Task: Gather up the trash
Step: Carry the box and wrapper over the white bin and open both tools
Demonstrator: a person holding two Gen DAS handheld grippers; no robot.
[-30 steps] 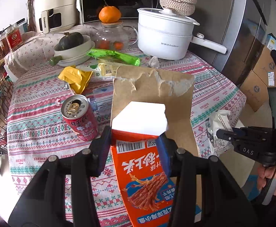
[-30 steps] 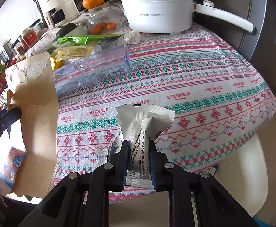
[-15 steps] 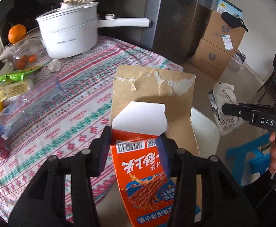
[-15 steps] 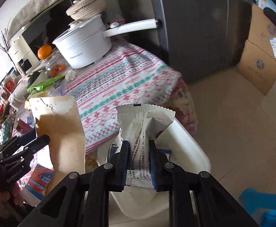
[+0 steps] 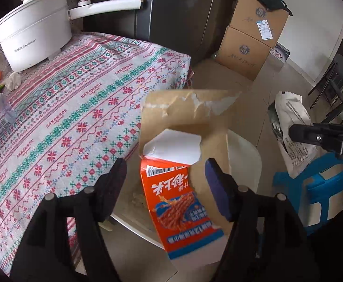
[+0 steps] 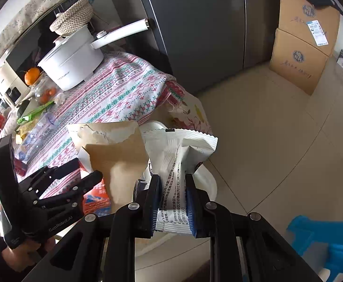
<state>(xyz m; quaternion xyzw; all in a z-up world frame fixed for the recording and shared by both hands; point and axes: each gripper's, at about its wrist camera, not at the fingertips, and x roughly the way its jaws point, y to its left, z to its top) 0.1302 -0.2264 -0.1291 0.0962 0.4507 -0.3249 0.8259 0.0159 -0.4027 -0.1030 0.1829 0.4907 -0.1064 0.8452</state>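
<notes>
Torn cardboard box [image 5: 185, 164], crinkly foil wrapper [image 6: 178, 164]

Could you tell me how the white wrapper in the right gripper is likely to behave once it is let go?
The white wrapper looks like thin, creased film pinched flat in the right gripper, so it is probably floppy and very light. It may flutter instead of dropping straight. Its glossy surface suggests that it could slip from a loose grip.

Bright daylight, strongest at the left edge of the right wrist view where it blows out white, floor [image 6: 277, 129] evenly lit, fridge front [image 6: 195, 23] dark, heavy fisheye bending, black corner vignette, orange carton [image 5: 181, 206] slightly motion-blurred
</notes>
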